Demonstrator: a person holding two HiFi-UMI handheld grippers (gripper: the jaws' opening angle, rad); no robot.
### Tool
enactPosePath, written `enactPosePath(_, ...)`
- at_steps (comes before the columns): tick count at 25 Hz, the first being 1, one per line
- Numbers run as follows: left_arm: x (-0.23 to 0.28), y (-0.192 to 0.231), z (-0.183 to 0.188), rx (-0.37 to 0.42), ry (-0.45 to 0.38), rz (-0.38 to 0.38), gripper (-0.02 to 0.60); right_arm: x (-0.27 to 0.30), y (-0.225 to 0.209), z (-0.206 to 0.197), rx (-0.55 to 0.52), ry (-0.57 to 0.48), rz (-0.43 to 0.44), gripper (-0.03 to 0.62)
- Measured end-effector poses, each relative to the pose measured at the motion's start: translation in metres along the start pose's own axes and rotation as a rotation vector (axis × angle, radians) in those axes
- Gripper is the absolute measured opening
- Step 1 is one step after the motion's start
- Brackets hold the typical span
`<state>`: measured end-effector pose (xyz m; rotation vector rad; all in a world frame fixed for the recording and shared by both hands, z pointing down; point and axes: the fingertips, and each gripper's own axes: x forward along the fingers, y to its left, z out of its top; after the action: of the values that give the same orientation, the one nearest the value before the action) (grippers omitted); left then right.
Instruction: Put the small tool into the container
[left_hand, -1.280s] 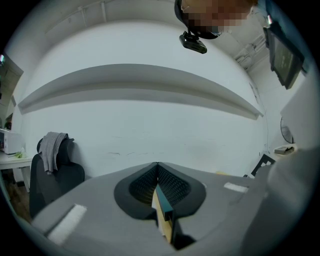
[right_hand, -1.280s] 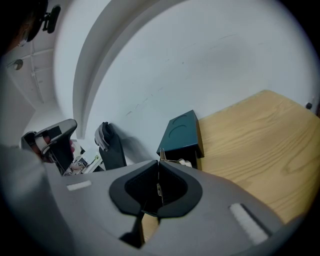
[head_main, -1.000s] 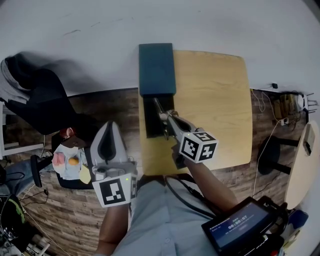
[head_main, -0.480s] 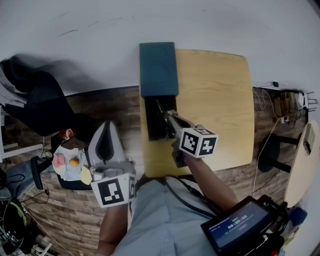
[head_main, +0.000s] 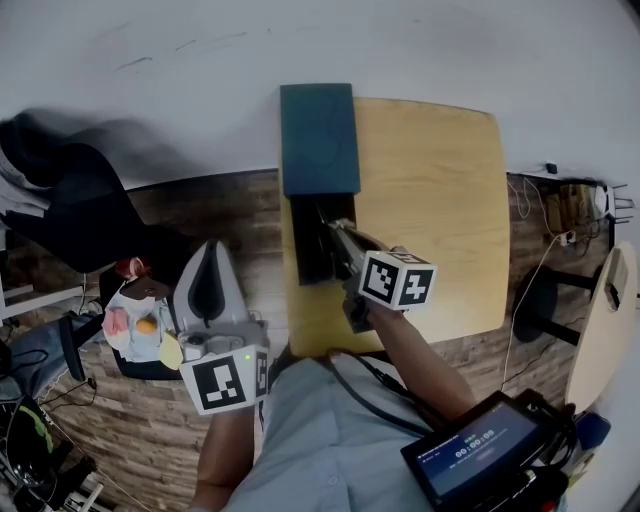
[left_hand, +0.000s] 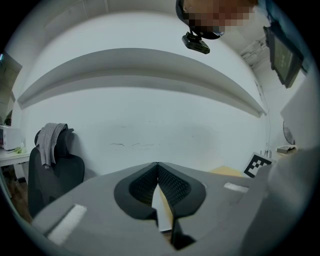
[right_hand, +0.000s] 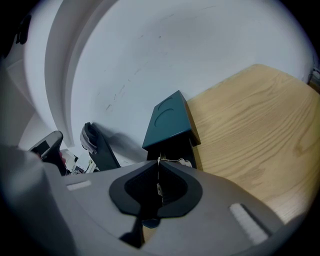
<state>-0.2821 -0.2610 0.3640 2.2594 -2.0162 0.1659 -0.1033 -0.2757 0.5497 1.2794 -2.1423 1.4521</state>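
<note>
Head view: right gripper (head_main: 338, 232) slants down over the dark open container (head_main: 308, 262) at the table's (head_main: 430, 200) left edge. A teal box (head_main: 318, 138) touches the container's far end. Thin tool (head_main: 322, 215) sticks out of the tips, above the opening. Left gripper (head_main: 212, 248) hangs off the table, over the floor.

Left gripper view: jaws pressed together, nothing between, facing the wall.

Right gripper view: jaws pinch the tool (right_hand: 159, 189); container (right_hand: 172, 149) just beyond the tips.
</note>
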Motion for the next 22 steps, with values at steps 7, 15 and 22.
enactPosePath(7, 0.005, 0.002, -0.002, 0.000, 0.005, -0.006, 0.011, 0.007, -0.004, 0.005, 0.034, -0.003, -0.007, 0.009)
enactPosePath(15, 0.016, 0.013, -0.012, -0.006, 0.022, 0.001, 0.011, 0.026, -0.010, 0.011, 0.062, -0.005, -0.008, 0.009)
enactPosePath(22, 0.015, 0.022, -0.013, -0.005, 0.034, 0.023, 0.011, 0.035, -0.007, 0.013, 0.058, -0.011, -0.011, 0.009)
